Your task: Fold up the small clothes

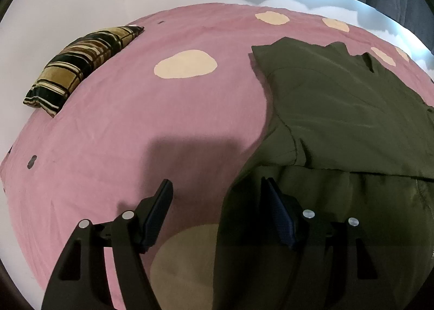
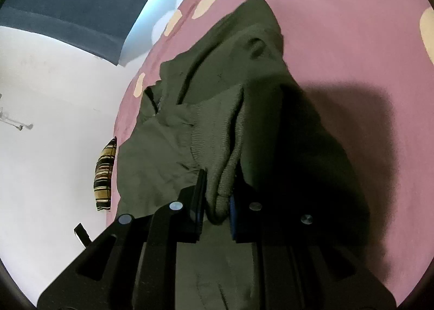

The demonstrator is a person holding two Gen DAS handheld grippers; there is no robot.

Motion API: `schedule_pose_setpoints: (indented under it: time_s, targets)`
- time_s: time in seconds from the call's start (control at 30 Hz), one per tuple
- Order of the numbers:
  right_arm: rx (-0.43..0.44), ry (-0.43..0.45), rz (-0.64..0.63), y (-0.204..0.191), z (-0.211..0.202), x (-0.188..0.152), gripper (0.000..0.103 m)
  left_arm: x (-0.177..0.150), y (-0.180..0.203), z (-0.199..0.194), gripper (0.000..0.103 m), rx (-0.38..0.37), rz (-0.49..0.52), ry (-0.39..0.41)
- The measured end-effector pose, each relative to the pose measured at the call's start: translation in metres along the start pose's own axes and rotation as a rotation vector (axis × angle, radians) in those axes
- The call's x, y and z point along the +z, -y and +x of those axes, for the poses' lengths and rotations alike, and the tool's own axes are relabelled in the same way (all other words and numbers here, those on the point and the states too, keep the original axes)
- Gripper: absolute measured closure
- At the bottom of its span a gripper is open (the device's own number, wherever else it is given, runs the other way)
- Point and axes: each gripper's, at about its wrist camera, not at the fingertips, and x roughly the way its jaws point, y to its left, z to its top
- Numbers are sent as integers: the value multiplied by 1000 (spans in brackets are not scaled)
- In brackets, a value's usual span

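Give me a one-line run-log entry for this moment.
left gripper: open, empty, at garment edge | right gripper: shut on ribbed cuff | olive garment: on pink bedspread, fold unfinished

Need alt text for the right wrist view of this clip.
The right tool is shut on a ribbed knit edge of an olive green garment that trails away over a pink bedsheet with cream spots. A striped cushion lies at the bed's edge.

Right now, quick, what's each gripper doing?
Left gripper: open, nothing gripped, over the edge of the green garment.
Right gripper: closed on the garment's ribbed hem.
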Motion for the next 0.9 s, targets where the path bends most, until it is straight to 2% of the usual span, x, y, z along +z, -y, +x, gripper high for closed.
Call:
schedule_pose_setpoints:
  time_s: [0.07,0.43,0.63,0.73,0.8,0.87,0.9]
  targets:
    - [21,-1,28,7,0,-1,89,0,0,0,34,1,-1,-1]
    - [21,1,16,6,-4,-7,89,-2,-1,2,32,-11,-10,-11]
    - [33,-12,4,7,-22,-10,80,-3,-4,-4,32,-29,-6,-10]
    - [24,-6,-12,9,-40,-16,72,-7,-14,-12,32,-81,-21,-3]
    - [30,-3,-14,14,-53,-21,70,-11,-23,-22,32,-150,-39,7]
    - [16,3,-19,19,-68,-27,51,-17,-31,-31,31,-221,-51,14]
    - [2,7,-26,20,-74,-30,51,-22,-36,-37,31,-271,-50,15]
